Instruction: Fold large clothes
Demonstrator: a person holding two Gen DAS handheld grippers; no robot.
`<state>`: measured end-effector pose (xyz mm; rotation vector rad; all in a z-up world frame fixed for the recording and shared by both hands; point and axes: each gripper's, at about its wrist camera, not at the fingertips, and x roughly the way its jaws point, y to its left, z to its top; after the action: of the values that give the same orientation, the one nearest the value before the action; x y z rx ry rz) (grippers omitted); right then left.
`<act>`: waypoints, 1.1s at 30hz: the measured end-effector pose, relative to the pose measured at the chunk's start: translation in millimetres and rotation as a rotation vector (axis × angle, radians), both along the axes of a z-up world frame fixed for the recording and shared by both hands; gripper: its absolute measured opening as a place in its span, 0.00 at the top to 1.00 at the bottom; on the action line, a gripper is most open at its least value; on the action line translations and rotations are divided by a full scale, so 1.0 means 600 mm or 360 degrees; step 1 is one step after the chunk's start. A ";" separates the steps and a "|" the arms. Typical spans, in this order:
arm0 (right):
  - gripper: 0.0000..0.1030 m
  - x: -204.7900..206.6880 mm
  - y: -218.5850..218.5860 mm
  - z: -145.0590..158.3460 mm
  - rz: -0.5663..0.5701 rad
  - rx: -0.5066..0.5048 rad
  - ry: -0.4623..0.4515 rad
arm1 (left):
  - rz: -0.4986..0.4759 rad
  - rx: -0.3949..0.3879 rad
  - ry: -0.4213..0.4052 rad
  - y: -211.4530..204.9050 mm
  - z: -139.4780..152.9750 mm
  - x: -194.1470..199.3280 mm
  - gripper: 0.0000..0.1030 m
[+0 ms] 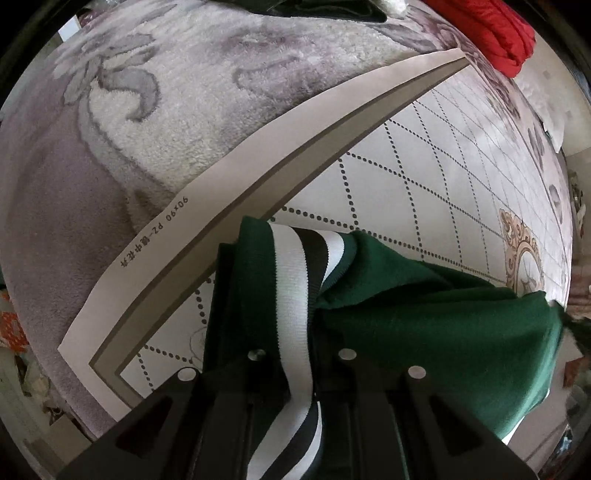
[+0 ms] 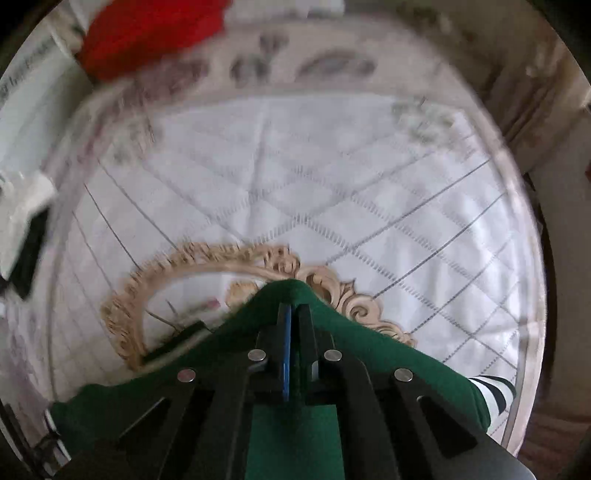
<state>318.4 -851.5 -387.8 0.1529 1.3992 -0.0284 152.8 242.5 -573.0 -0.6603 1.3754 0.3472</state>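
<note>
Gripping one green garment (image 1: pixel 424 314), both tools point steeply down over one white mat (image 1: pixel 406 177) printed with dotted diamonds, which serves as the reference surface. The left gripper (image 1: pixel 295 295) has its jaws drawn narrow, clamped on the garment's striped band (image 1: pixel 291 280), where white and dark stripes run between the two black fingers. This band sits just inside the mat's grey-bordered edge, and the green cloth trails from it toward the mat's middle. The right gripper (image 2: pixel 293 314) has its jaws nearly together, pinching a raised peak of the same garment directly over the mat's one gold ornamental medallion (image 2: pixel 207 258). A second striped band (image 2: pixel 495 393) shows at the garment's far right edge in the right wrist view, lying on the mat. One red garment (image 1: pixel 491 33) rests off the mat's far corner, on one grey floral rug (image 1: pixel 129 122) that surrounds the mat. The right wrist view is blurred.
</note>
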 end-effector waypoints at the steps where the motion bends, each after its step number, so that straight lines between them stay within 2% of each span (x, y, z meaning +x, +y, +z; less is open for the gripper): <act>1: 0.96 0.010 0.000 -0.017 0.0003 -0.0003 0.0074 | 0.0012 -0.0010 0.0004 0.000 0.008 -0.002 0.91; 3: 0.88 0.014 -0.001 -0.022 -0.0013 0.0046 0.0196 | 0.0023 -0.0066 -0.0009 0.000 0.039 -0.009 0.90; 4: 0.82 0.006 -0.002 -0.008 -0.0019 0.0099 0.0167 | 0.0030 -0.0080 -0.0015 0.001 0.051 -0.015 0.88; 5: 0.63 -0.004 -0.002 0.009 -0.0009 0.0139 0.0130 | 0.0045 -0.0094 -0.0018 0.004 0.068 -0.022 0.84; 6: 0.36 -0.019 0.001 0.026 0.0010 0.0186 0.0108 | 0.0064 -0.0093 -0.0048 0.007 0.086 -0.032 0.79; 7: 0.27 -0.034 0.002 0.038 0.0012 0.0225 0.0096 | 0.0079 -0.0075 -0.0067 0.011 0.099 -0.039 0.78; 8: 0.23 -0.058 0.003 0.053 0.0011 0.0302 0.0082 | 0.0094 -0.0040 -0.0081 0.015 0.115 -0.046 0.78; 12: 0.23 -0.125 0.014 0.056 -0.0005 0.0468 0.0176 | 0.0067 0.0030 -0.0069 0.024 0.115 -0.040 0.77; 13: 0.23 -0.136 0.018 0.052 -0.0008 0.0482 0.0199 | 0.0056 0.0039 -0.0052 0.027 0.103 -0.026 0.77; 15: 0.23 -0.161 0.033 0.029 -0.0005 0.0480 0.0248 | -0.0021 0.0061 -0.0019 0.028 0.066 0.019 0.67; 17: 0.23 -0.181 0.051 0.006 -0.0005 0.0488 0.0301 | -0.0080 0.0087 0.0046 0.031 0.031 0.050 0.63; 19: 0.23 -0.198 0.068 -0.019 0.0001 0.0487 0.0323 | -0.0108 0.0089 0.0048 0.034 0.006 0.066 0.68; 21: 0.23 -0.207 0.082 -0.033 0.0015 0.0455 0.0337 | -0.0148 0.0090 -0.0017 0.036 0.007 0.070 0.87; 23: 0.23 -0.212 0.092 -0.043 0.0032 0.0386 0.0326 | -0.0039 0.0067 -0.0113 0.054 0.023 0.050 0.93; 25: 0.23 -0.215 0.090 -0.053 0.0006 0.0347 0.0300 | 0.0081 0.0039 -0.0181 0.075 0.033 0.028 0.94; 28: 0.23 -0.214 0.078 -0.064 -0.0070 0.0355 0.0305 | 0.0259 -0.0021 -0.0132 0.114 -0.004 0.006 0.95; 30: 0.23 -0.212 0.073 -0.070 -0.0095 0.0368 0.0330 | 0.0292 -0.0018 -0.0077 0.130 -0.031 0.007 0.97; 33: 0.23 -0.208 0.071 -0.063 -0.0080 0.0354 0.0361 | 0.0318 -0.0025 -0.0049 0.157 -0.026 0.011 0.97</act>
<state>193.7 -808.8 -425.4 0.3793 1.6233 0.0707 159.1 336.9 -588.8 -0.8155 1.2871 0.4839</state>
